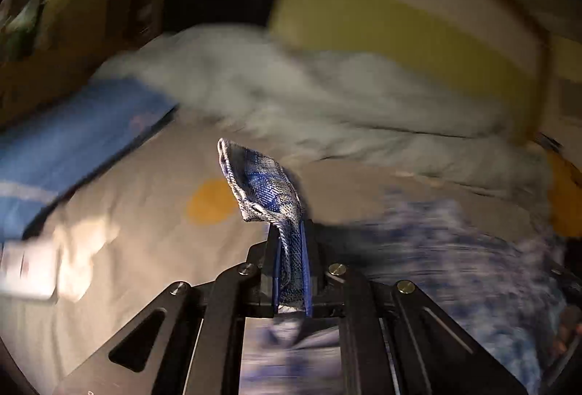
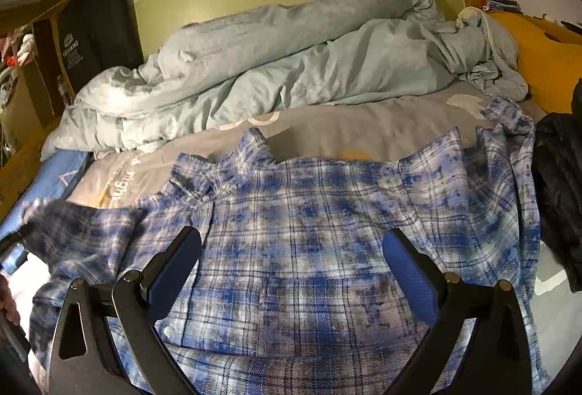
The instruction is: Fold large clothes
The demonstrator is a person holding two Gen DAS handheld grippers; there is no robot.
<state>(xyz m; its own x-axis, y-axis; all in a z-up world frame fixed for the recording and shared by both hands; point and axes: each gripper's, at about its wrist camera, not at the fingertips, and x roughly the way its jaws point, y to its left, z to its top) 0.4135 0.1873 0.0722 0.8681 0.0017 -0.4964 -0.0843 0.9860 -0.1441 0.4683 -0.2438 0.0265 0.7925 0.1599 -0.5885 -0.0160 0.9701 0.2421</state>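
Left gripper (image 1: 291, 242): my jaws clamped on shirt (image 2: 309, 231) edge, fabric bunched between pads, rest blurred. Right gripper (image 2: 291, 267): my jaws wide apart, empty, over shirt middle. Shirt spread flat on bed (image 2: 363, 129), collar at 12 o'clock; no fold visible yet, all folds left. Duvet (image 2: 291, 60) heaped at 12, dark jacket (image 2: 560, 184) at 3 touching sleeve

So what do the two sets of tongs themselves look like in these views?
Both are matte black metal. The left tongs show flat linkage arms with brass-coloured pivot screws, triangular cut-outs and blue pads on the fingers. The right tongs have the same black linkages with darker pivot bolts, a triangular cut-out, and blue textured pads. No cables, markings or sleeves are visible.
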